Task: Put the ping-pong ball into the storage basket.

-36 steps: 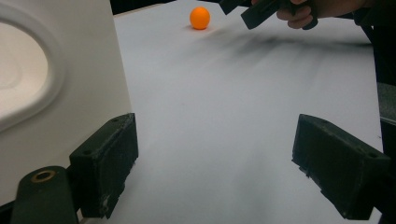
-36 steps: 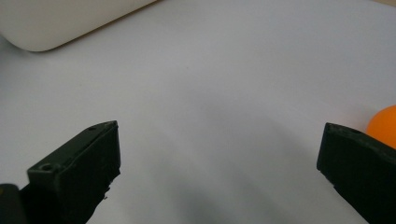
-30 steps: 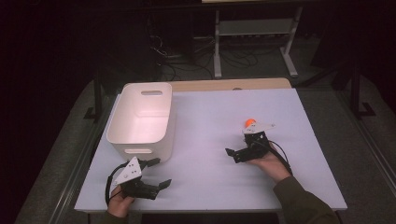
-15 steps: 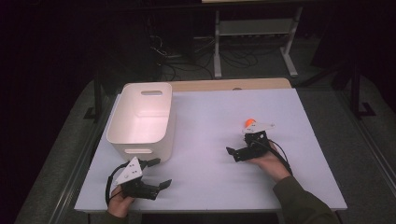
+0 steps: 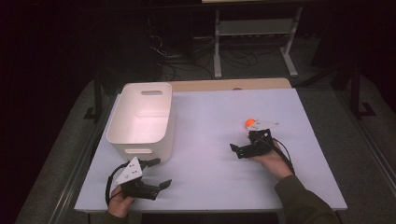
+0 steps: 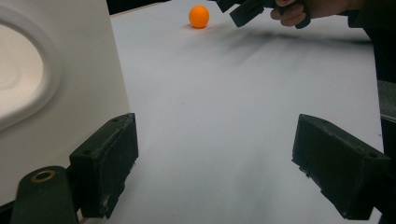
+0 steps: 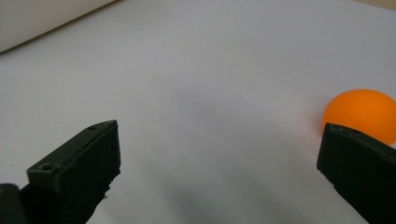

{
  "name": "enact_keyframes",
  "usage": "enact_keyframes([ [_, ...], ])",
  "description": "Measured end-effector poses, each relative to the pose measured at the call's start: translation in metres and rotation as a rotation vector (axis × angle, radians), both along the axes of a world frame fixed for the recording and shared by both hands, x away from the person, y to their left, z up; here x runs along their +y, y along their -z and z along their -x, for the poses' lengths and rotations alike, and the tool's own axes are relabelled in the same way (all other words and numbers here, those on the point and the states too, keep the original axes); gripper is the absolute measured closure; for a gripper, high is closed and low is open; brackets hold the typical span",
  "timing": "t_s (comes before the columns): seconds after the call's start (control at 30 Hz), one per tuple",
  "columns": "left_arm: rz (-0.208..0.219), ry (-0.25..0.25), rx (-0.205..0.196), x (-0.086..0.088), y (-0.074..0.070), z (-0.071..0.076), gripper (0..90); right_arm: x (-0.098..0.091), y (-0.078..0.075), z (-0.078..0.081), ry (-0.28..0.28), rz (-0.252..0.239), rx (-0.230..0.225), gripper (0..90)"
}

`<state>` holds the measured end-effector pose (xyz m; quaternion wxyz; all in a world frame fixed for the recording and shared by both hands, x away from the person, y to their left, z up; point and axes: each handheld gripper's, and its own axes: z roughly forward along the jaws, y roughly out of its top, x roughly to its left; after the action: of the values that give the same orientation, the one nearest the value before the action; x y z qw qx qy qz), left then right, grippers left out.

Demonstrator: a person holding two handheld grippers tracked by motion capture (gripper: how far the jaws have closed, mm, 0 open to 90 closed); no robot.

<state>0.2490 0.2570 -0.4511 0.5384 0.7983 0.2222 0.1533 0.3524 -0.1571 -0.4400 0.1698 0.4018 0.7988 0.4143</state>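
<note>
The orange ball (image 7: 358, 113) lies on the white table (image 5: 210, 121), right of centre in the high view, just beyond the right gripper (image 5: 249, 143), whose spread jaws hold nothing; its right jaw covers the ball's lower edge. Lower left, the left gripper (image 5: 156, 173) gapes empty beside the white bin (image 5: 142, 116).

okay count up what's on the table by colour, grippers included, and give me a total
White: 1, the plastic bin
Orange: 1, the ball
Black: 2, the left gripper and the right gripper, both with jaws open
Total: 4
</note>
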Motion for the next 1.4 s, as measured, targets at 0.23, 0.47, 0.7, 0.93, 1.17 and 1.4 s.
enact_keyframes([
  [0.23, 0.0, 0.0, -0.001, 0.0, 0.0, 0.0, 14.1, -0.004, 0.0, -0.001, 0.022, -0.004, 0.0, 0.0],
  [0.47, 0.001, 0.001, -0.001, 0.0, 0.0, 0.0, 14.1, -0.009, -0.001, -0.003, 0.039, 0.005, -0.001, 0.0],
  [0.7, -0.001, 0.0, -0.001, 0.0, 0.0, 0.0, 14.1, -0.015, -0.003, -0.005, 0.06, -0.002, -0.006, 0.0],
  [0.93, -0.001, 0.0, 0.0, 0.0, 0.0, 0.0, 14.1, -0.019, -0.005, -0.007, 0.073, -0.002, -0.012, 0.0],
  [1.17, 0.003, 0.0, -0.001, 0.0, 0.0, 0.0, 14.1, -0.023, -0.008, -0.011, 0.082, -0.005, -0.018, 0.0],
  [1.4, 0.004, 0.0, -0.001, 0.0, 0.0, 0.0, 14.1, -0.025, -0.009, -0.014, 0.091, -0.014, -0.017, 0.0],
])
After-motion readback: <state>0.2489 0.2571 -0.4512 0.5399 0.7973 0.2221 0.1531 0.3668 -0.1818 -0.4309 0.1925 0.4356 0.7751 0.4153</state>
